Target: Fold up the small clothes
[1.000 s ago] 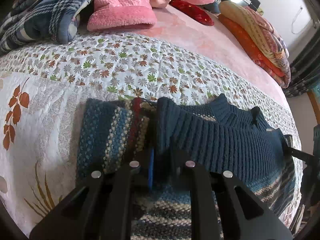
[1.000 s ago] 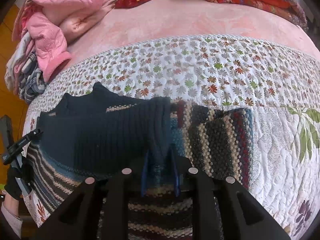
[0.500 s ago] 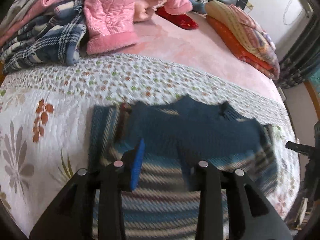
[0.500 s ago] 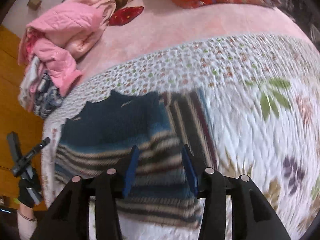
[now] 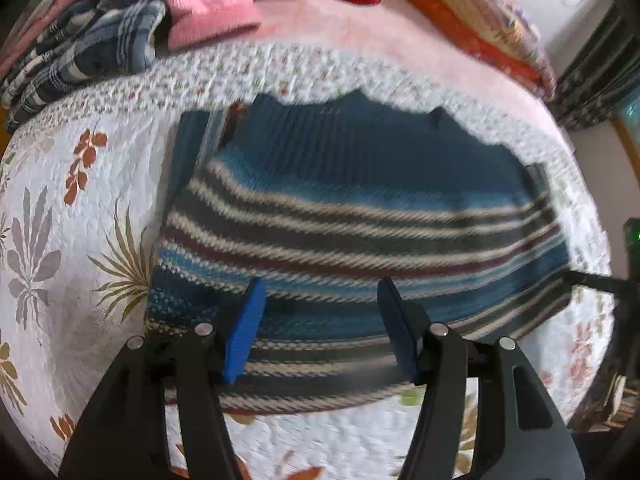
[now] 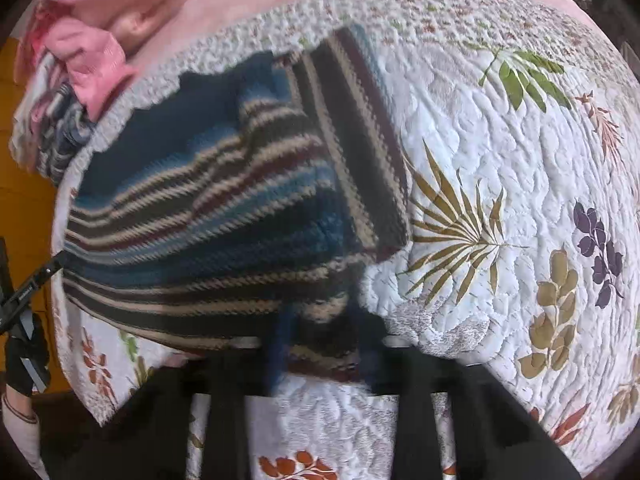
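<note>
Left wrist view: my left hand-held gripper [image 5: 320, 322] hangs wide apart, empty, above the striped sweater [image 5: 352, 220] lying flat on the floral quilt [image 5: 80, 200]. My right hand-held gripper [image 6: 324, 344] is blurred, apparently spread over the sweater's hem. Beyond lies pink clothing [image 5: 204, 4].

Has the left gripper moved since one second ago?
Yes. The left gripper has let go and drawn back from the sweater: its open tips now sit near the hem, not at the dark blue collar, and more quilt shows.
</note>
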The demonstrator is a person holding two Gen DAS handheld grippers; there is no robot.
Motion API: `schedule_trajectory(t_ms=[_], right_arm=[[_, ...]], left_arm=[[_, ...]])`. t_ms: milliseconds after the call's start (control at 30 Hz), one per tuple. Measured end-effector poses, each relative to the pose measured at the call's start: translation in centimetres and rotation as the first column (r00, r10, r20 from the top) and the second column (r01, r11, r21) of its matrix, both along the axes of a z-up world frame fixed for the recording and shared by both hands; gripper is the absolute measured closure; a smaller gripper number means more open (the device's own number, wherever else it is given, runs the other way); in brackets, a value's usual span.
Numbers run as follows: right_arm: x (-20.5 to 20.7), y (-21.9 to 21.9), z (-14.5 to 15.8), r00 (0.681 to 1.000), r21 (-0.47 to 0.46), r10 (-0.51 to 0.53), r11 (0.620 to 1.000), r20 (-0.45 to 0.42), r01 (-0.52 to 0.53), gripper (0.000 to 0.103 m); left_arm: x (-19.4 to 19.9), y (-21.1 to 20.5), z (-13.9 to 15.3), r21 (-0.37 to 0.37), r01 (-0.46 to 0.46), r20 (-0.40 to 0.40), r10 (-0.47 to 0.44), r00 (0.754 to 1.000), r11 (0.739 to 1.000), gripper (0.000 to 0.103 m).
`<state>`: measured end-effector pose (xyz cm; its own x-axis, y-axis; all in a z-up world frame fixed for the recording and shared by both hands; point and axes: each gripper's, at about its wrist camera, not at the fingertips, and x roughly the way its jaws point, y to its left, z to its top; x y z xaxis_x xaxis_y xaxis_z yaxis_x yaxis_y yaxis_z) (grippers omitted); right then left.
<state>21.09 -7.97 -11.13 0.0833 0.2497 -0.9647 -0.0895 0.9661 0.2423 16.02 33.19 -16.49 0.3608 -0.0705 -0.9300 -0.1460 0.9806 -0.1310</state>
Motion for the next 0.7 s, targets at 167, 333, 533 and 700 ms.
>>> schedule_trajectory(t_ms=[167, 333, 533, 700], right_arm=[[-0.1, 0.1, -1.1, 0.999, -0.060, 0.010, 0.998, -0.035, -0.012, 0.089], [-0.3, 0.5, -2.6, 0.998, -0.096, 0.024, 0.995, -0.062, -0.030, 0.088], [0.2, -0.6, 0.6, 0.999, 0.021, -0.033, 0.999, 0.015, 0.032, 0.041], [1.1, -1.8, 1.6, 0.993, 0.095, -0.101, 0.991, 0.060, 0.095, 0.031]], left_arm=[[0.2, 1.4, -2.9, 0.002, -0.030, -0.060, 0.030, 0.998, 1.000, 0.045], [0.5, 1.1, -3.3, 0.040, 0.013, -0.069, -0.010, 0.998, 0.999, 0.044], [0.5, 1.3, -0.9, -0.027, -0.015, 0.026, 0.016, 1.000, 1.000, 0.043], [1.0, 0.5, 0.4, -0.075, -0.005, 0.092, 0.012, 0.996, 0.997, 0.041]])
